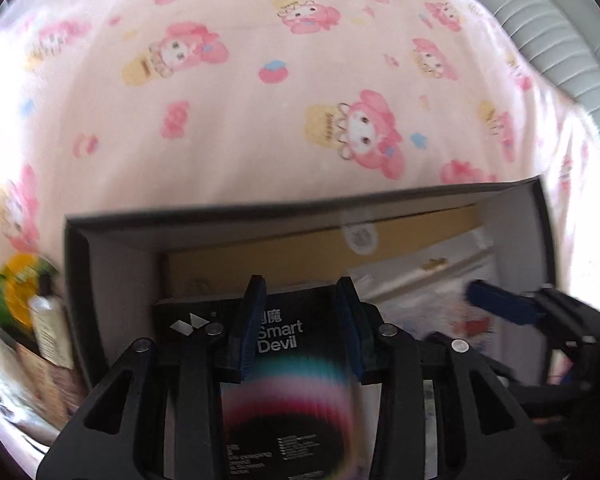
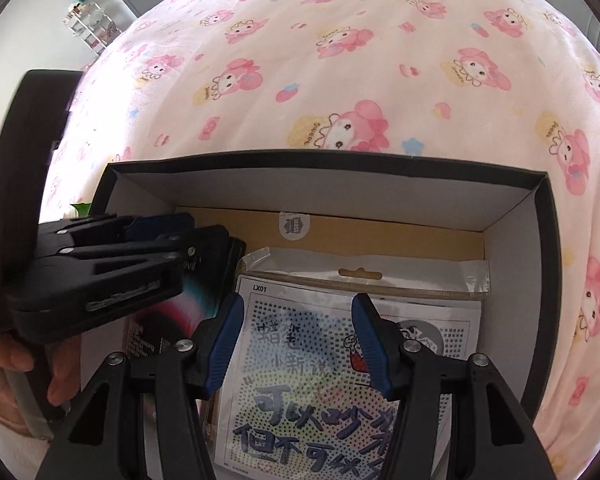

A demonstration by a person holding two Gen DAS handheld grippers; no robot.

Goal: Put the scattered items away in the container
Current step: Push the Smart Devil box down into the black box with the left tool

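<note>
1. The box (image 2: 540, 264) sits on the pink sheet (image 2: 340, 60), and both grippers point down into it, side by side.
2. The left gripper (image 1: 300, 320) hangs over the black pack (image 1: 276, 332), which lies in the left part of the box. Its jaws stand apart, one on each side of the white print. I cannot tell if the pads touch the pack or only hover above it, because this part is blurred.
3. The right gripper (image 2: 300, 344) is over the clear bag (image 2: 360, 320) with the printed sheet, in the right part of the box. Its jaws are wide apart and hold nothing; the bag lies flat below them.
4. Both flat things lie with their long axis running from the near wall to the far wall, on a brown card (image 2: 400, 232).
5. The items still outside, a green-yellow packet (image 1: 16, 292) and a tube (image 1: 50, 328), lie just beside the left wall of the box. The left gripper is nearer to them, so I judge the next pick belongs to it, moving left over that wall.
</note>
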